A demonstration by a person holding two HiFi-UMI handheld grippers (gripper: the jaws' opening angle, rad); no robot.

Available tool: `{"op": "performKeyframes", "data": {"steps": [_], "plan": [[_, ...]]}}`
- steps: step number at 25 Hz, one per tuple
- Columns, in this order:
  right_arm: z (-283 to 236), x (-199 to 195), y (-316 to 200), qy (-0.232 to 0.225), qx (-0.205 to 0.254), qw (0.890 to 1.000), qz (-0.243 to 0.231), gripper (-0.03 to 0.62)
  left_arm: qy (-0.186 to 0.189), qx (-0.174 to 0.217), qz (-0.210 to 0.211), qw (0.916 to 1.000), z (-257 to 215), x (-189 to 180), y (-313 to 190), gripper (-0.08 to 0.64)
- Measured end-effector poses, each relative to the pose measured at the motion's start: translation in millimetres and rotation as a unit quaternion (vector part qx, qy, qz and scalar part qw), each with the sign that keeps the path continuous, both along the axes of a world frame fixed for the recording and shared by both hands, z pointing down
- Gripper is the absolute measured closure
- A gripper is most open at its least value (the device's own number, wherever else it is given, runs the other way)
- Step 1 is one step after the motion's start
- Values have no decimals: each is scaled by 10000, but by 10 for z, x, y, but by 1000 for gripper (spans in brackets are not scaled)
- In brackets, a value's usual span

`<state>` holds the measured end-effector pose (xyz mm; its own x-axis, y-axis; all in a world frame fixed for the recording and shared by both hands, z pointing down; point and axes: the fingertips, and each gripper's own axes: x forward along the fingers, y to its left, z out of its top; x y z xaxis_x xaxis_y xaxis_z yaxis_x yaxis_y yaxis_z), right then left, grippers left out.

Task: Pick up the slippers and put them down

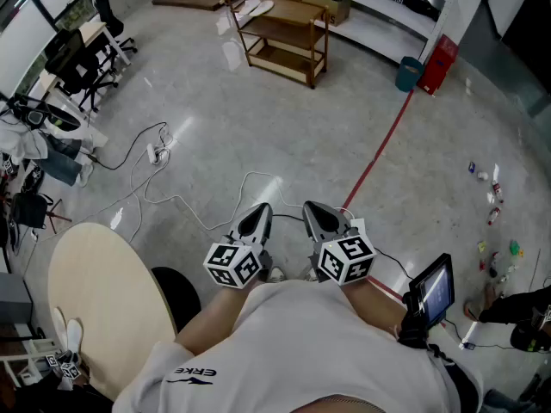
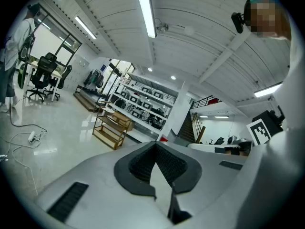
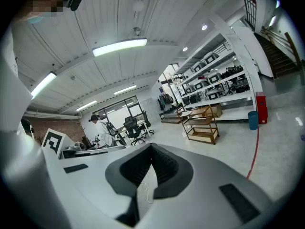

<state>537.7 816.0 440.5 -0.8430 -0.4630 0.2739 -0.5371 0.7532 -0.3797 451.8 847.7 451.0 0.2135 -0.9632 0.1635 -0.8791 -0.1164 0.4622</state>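
Both grippers are held level and close to the person's body, side by side over bare grey floor. My left gripper [image 1: 258,210] [image 2: 155,145] has its jaws together with nothing between them. My right gripper [image 1: 313,206] [image 3: 151,147] is shut and empty too. Far ahead stands a wooden rack [image 1: 284,31] [image 2: 111,128] [image 3: 202,125]; pale flat things that look like slippers [image 1: 255,8] lie on its top shelf. Both grippers are well apart from the rack.
A white cable and power strip [image 1: 156,151] trail over the floor to the left. A round beige table [image 1: 103,295] is at lower left, office chairs [image 1: 82,63] at far left. A red floor line [image 1: 379,153] runs toward a blue bin [image 1: 409,73]. Small items [image 1: 492,198] lie at right.
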Motion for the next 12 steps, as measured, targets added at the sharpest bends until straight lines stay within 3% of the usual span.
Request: {"op": "performKeyframes", "data": {"steps": [12], "plan": [[2, -5, 8, -32, -13, 10000, -71, 595, 31, -62, -90, 9999, 27, -11, 4, 557]]}}
